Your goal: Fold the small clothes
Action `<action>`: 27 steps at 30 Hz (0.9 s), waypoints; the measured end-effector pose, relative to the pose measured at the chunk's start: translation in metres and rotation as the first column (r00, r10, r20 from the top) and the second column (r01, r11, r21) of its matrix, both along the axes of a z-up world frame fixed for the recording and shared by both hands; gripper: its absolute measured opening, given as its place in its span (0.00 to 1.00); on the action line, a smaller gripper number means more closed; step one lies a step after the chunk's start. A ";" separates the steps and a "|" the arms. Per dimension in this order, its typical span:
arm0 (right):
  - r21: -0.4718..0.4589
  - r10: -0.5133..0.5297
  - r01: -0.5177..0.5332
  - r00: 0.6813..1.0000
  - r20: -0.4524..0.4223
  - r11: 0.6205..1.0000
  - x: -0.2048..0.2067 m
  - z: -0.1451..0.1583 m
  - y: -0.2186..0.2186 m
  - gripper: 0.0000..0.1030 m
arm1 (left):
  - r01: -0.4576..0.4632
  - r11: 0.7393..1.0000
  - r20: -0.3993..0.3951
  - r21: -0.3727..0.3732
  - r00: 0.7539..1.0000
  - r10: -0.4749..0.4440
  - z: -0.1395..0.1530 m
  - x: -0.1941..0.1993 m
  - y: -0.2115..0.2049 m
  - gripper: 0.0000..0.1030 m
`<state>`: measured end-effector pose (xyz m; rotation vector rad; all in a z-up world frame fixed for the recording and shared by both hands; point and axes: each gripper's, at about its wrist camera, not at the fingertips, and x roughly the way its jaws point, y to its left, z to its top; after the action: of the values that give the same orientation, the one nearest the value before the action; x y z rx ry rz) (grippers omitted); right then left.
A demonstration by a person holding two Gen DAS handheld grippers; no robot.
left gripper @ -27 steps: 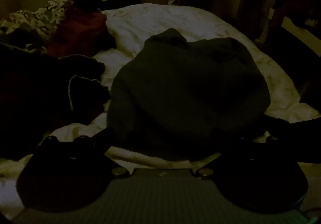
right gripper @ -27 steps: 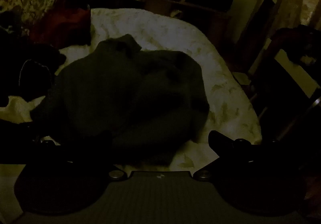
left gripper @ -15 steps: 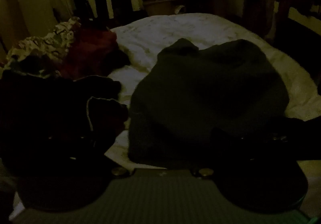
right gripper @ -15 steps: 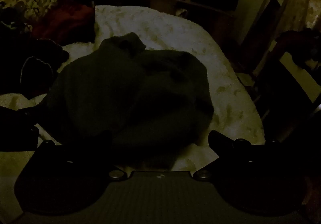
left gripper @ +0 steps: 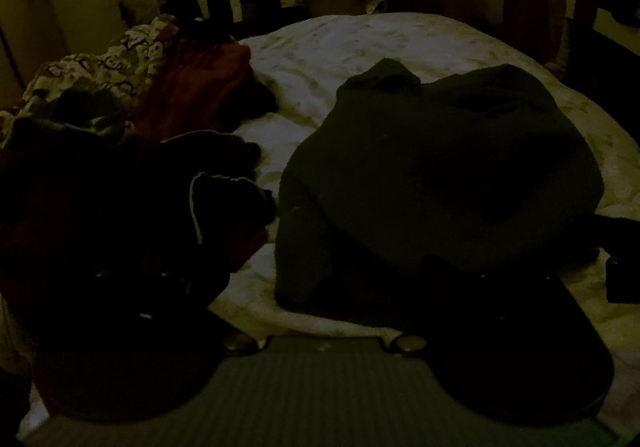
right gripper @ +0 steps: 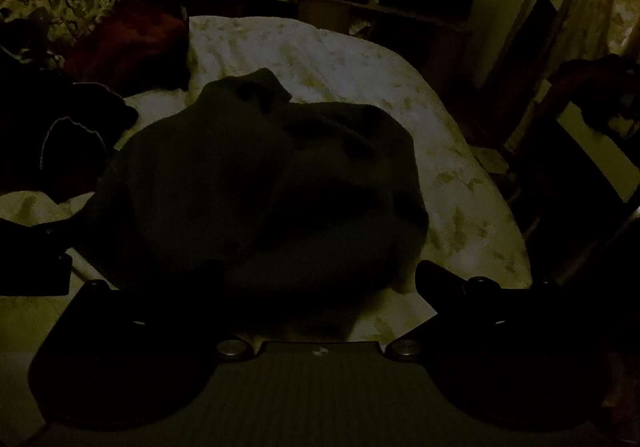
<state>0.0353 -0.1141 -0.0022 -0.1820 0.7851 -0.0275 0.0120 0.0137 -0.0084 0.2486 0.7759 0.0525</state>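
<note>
Dark garment (left gripper: 440,175) lay bunched in the middle of the pale bedspread (left gripper: 360,43), beside a heap of clothes (left gripper: 120,151). Left gripper (left gripper: 320,279) and right gripper (right gripper: 320,279) both hung over it, fingers spread wide, holding nothing.

garment (left gripper: 440,175) on bed (left gripper: 360,43), clothes pile (left gripper: 120,151) left of it
</note>
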 end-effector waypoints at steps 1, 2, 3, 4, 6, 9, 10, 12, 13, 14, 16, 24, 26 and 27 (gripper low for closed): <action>-0.002 0.002 -0.002 1.000 0.002 1.000 0.000 0.000 0.000 1.00 | -0.001 1.000 0.000 0.002 1.000 0.001 0.000 0.000 0.000 1.00; -0.001 0.003 -0.003 1.000 0.003 1.000 0.000 0.000 0.000 1.00 | -0.001 1.000 -0.001 0.003 1.000 0.001 0.001 0.000 -0.001 1.00; 0.002 0.006 -0.006 1.000 0.002 1.000 0.000 0.000 0.000 1.00 | -0.001 1.000 -0.004 0.005 1.000 0.001 0.000 0.000 -0.001 1.00; 0.005 0.008 -0.008 1.000 0.000 1.000 0.000 0.000 -0.001 1.00 | 0.000 1.000 -0.006 0.006 1.000 0.000 -0.001 0.000 -0.002 1.00; 0.005 0.010 -0.010 1.000 -0.004 1.000 0.000 -0.001 -0.001 1.00 | 0.003 1.000 -0.009 0.006 1.000 -0.003 0.000 0.001 -0.002 1.00; 0.003 0.010 -0.010 1.000 -0.007 1.000 0.001 -0.001 -0.001 1.00 | 0.003 1.000 -0.009 0.007 1.000 -0.003 -0.001 0.002 -0.001 1.00; 0.001 0.012 -0.012 1.000 -0.007 1.000 0.000 -0.001 0.000 1.00 | 0.002 1.000 -0.008 0.009 1.000 -0.002 -0.002 0.002 -0.001 1.00; 0.000 0.013 -0.013 1.000 -0.008 1.000 0.000 -0.002 0.000 1.00 | 0.001 1.000 -0.009 0.008 1.000 -0.001 -0.002 0.001 0.000 1.00; 0.000 0.013 -0.013 1.000 -0.008 1.000 0.000 -0.001 0.000 1.00 | 0.000 1.000 -0.009 0.005 1.000 0.000 -0.003 0.001 0.001 1.00; 0.000 0.013 -0.013 1.000 -0.008 1.000 0.000 -0.002 0.000 1.00 | -0.001 1.000 -0.009 0.004 1.000 0.001 -0.003 0.002 0.001 1.00; -0.001 0.013 -0.013 1.000 -0.008 1.000 0.000 -0.002 -0.001 1.00 | -0.004 1.000 -0.010 0.002 1.000 0.004 -0.004 0.001 0.002 1.00; 0.001 0.013 -0.013 1.000 -0.005 1.000 -0.002 -0.002 -0.001 1.00 | -0.005 1.000 -0.012 0.006 1.000 0.005 -0.004 0.001 0.002 1.00; 0.003 0.014 -0.014 1.000 -0.006 1.000 -0.002 -0.003 -0.002 1.00 | -0.005 1.000 -0.013 0.009 1.000 0.005 -0.004 0.001 0.002 1.00; 0.003 0.015 -0.015 1.000 -0.006 1.000 -0.002 -0.003 -0.002 1.00 | -0.006 1.000 -0.013 0.010 1.000 0.006 -0.004 0.002 0.002 1.00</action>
<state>0.0334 -0.1160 -0.0053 -0.1850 0.7901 -0.0117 0.0142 0.0155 -0.0128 0.2562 0.7898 0.0599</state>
